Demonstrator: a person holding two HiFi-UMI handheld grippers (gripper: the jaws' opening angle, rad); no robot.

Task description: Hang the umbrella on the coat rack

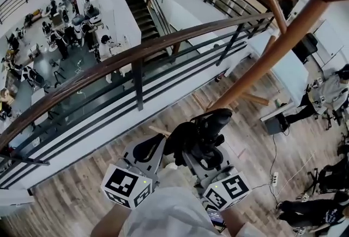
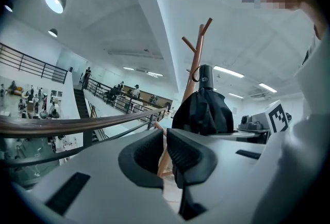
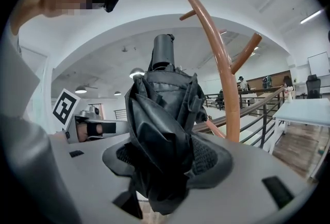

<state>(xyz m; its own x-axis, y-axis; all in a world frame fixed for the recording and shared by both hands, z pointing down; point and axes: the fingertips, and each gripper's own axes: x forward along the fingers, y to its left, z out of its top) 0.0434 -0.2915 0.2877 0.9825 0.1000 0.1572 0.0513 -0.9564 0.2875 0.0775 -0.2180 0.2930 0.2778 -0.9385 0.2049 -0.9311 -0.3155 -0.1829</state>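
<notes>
- Umbrella [image 3: 162, 114] — folded, upright, cap end up, clamped mid-body in the right gripper [image 3: 165, 157].
- Left gripper [image 2: 164, 149] is just beside it, jaws drawn together on nothing.
- Rack [image 3: 223, 68] stands just beyond, its pegs higher than the cap.
- Judgement: what looks like a strap loop [image 2: 195, 75] sits by the cap — lift it over a peg [image 3: 247, 48]. Release only once the peg takes the weight; the left gripper could spread the loop.
</notes>
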